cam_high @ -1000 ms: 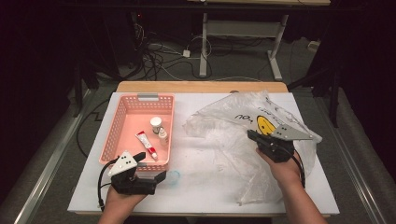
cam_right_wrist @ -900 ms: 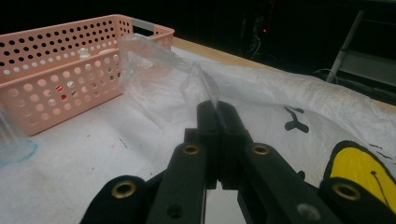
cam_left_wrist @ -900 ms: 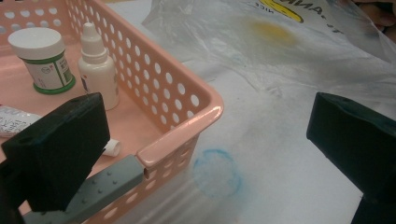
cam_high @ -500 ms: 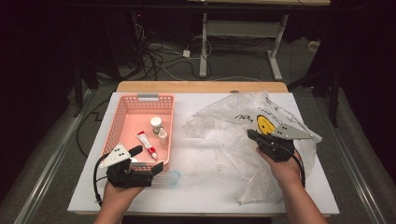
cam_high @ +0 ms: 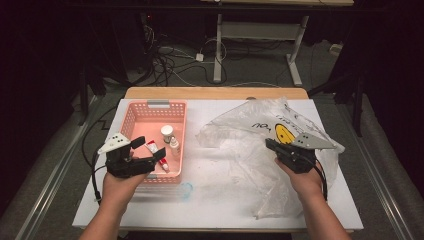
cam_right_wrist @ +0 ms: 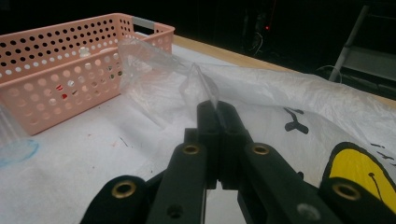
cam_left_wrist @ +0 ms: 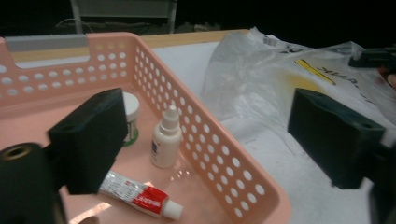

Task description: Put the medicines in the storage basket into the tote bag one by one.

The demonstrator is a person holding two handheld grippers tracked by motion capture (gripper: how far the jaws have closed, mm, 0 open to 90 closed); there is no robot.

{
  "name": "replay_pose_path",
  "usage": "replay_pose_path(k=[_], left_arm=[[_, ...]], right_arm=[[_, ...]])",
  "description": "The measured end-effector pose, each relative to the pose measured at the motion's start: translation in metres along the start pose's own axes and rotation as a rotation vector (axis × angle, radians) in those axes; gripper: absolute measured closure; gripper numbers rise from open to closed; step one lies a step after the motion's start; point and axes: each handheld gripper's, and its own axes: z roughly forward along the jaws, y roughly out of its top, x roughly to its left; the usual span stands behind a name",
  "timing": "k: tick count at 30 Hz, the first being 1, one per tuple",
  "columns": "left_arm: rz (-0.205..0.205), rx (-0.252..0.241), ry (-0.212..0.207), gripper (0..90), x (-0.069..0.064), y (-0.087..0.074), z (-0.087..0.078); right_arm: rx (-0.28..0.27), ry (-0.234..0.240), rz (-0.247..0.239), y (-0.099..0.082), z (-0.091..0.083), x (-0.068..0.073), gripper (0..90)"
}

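High view: the white table (cam_high: pixel 215 200) carries a pink basket (cam_high: pixel 131 117) on its left half and a clear plastic bag (cam_high: pixel 240 135) with a yellow smiley face spread over its right half. Bare table lies between the two and along the near edge, where a faint blue ring marks the surface. The left gripper (cam_high: pixel 152 162) hangs over the basket's near wall, jaws wide apart with nothing between them, though they have just been closing a little. Inside the basket, near its right wall, lie a tube (cam_left_wrist: pixel 140 196), a small dropper bottle (cam_left_wrist: pixel 166 137) standing upright and a white-lidded jar (cam_left_wrist: pixel 130 114) behind it. The right gripper (cam_right_wrist: pixel 217 109) is clamped tight on a fold of the bag, lifting that edge off the table. The bag's far-right corner reaches the table's right edge.
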Motion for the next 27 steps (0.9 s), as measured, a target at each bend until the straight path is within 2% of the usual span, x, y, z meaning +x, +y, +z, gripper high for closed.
replay_pose_path(k=[2, 6, 9, 12, 15, 18, 21, 23, 25, 27], left_arm=[[-0.005, 0.014, 0.016, 16.0, 0.006, 0.006, 0.004], [-0.036, 0.084, 0.042, 30.3, 0.024, 0.014, 0.015], [-0.076, 0.173, 0.075, 44.4, 0.037, 0.018, 0.026], [-0.126, 0.288, 0.128, 60.8, 0.051, 0.02, 0.037], [-0.148, 0.385, 0.185, 75.2, 0.062, 0.02, 0.048], [-0.153, 0.467, 0.232, 85.8, 0.069, 0.021, 0.059], [-0.125, 0.52, 0.288, 88.0, 0.072, 0.023, 0.07], [-0.128, 0.551, 0.286, 88.0, 0.074, 0.026, 0.078], [-0.13, 0.591, 0.241, 88.0, 0.072, 0.025, 0.088], [-0.113, 0.645, 0.196, 87.9, 0.068, 0.023, 0.097]], right_arm=[[0.0, -0.001, -0.002, 0.0, 0.0, 0.0, 90.0], [-0.006, 0.002, -0.011, 0.001, -0.001, 0.001, 90.0], [-0.006, 0.003, -0.016, 0.002, -0.001, 0.002, 90.0], [-0.007, 0.007, -0.007, 0.002, 0.0, 0.002, 90.0], [-0.006, 0.01, -0.015, 0.002, 0.001, 0.001, 90.0], [-0.005, 0.012, -0.015, 0.001, 0.001, 0.0, 90.0], [-0.009, 0.011, -0.012, 0.001, 0.0, -0.001, 90.0], [-0.01, 0.01, -0.014, 0.001, -0.001, -0.001, 90.0], [-0.01, 0.01, -0.015, 0.002, -0.001, -0.001, 90.0], [-0.013, 0.01, -0.014, 0.002, -0.002, -0.001, 90.0]])
